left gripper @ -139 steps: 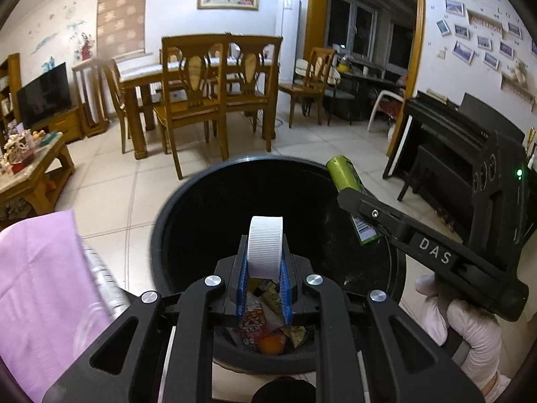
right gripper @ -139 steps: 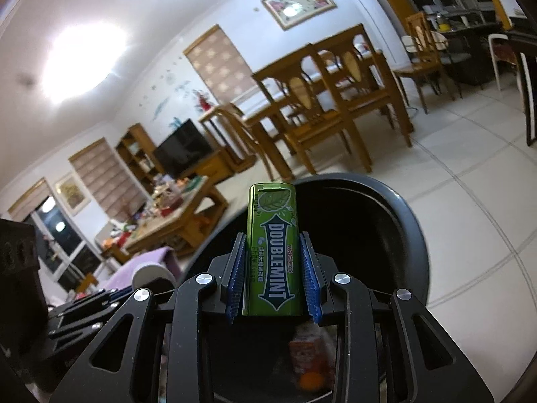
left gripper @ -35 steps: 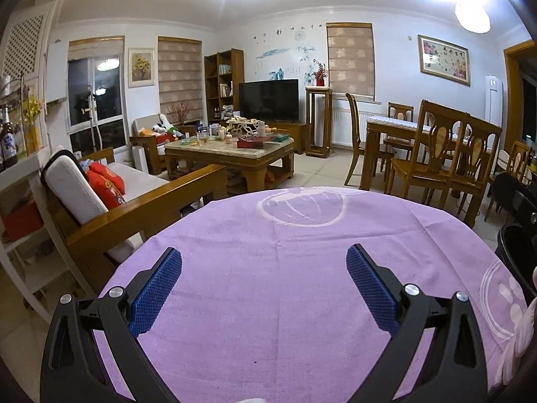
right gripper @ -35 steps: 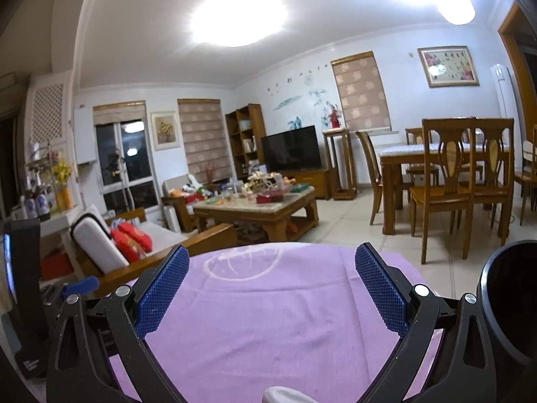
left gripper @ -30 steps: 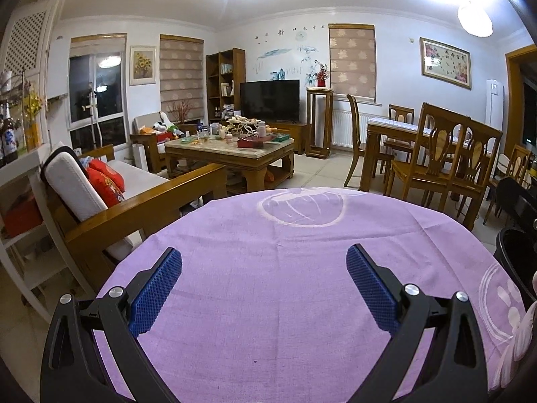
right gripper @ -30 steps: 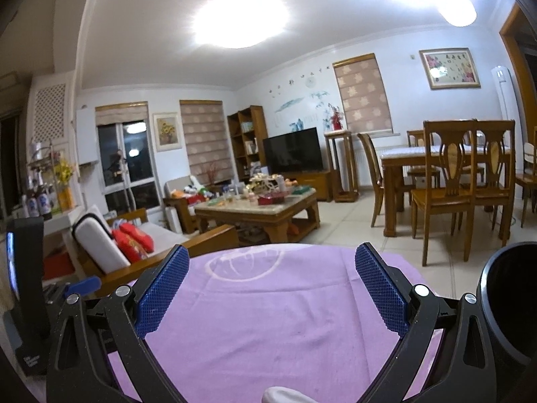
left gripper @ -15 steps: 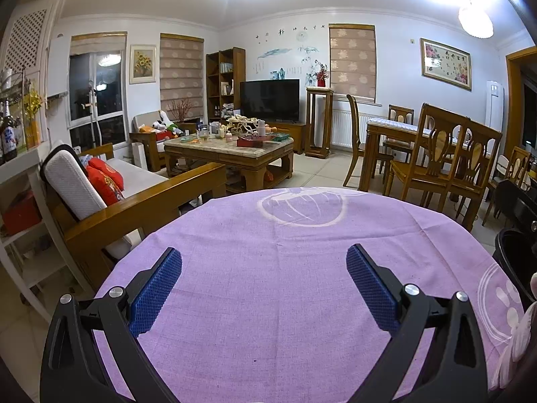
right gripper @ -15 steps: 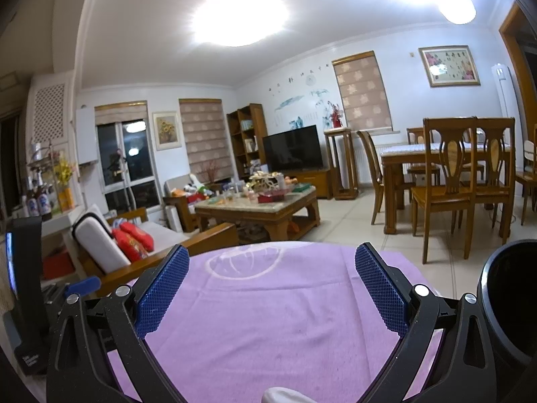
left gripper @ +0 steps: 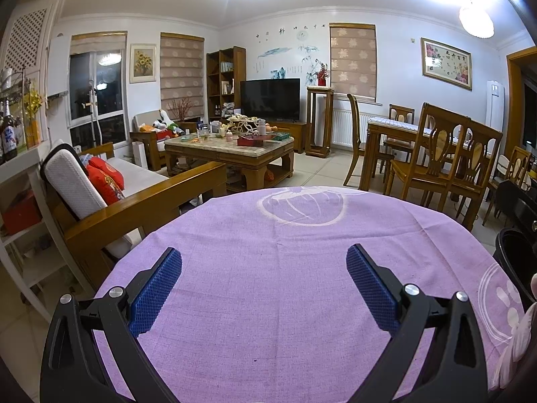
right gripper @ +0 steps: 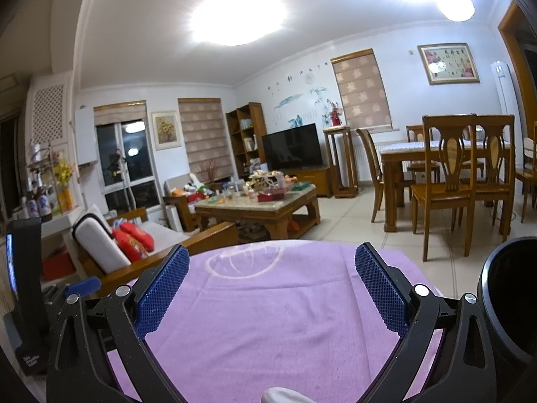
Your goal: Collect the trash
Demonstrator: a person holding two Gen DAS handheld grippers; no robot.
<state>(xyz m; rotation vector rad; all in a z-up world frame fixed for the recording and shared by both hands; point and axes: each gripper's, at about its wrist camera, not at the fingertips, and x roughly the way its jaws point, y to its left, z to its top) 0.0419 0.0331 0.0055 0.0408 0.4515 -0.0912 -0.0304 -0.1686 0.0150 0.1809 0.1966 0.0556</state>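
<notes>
The left gripper [left gripper: 264,275] and right gripper [right gripper: 272,273] both hang over the counter [left gripper: 285,285] with jaws spread wide and nothing between their blue, knurled pads [left gripper: 156,288]. The counter is round, under a woven purple cloth with white circular prints. The black, smooth-walled cylindrical trash bin [right gripper: 510,299] stands just beside the counter's right edge.

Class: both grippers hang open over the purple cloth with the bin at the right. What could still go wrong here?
1. The black bin stands right beside the right gripper; a sideways swing could knock it.
2. The left gripper sits low over the purple cloth; dragging might snag it.
</notes>
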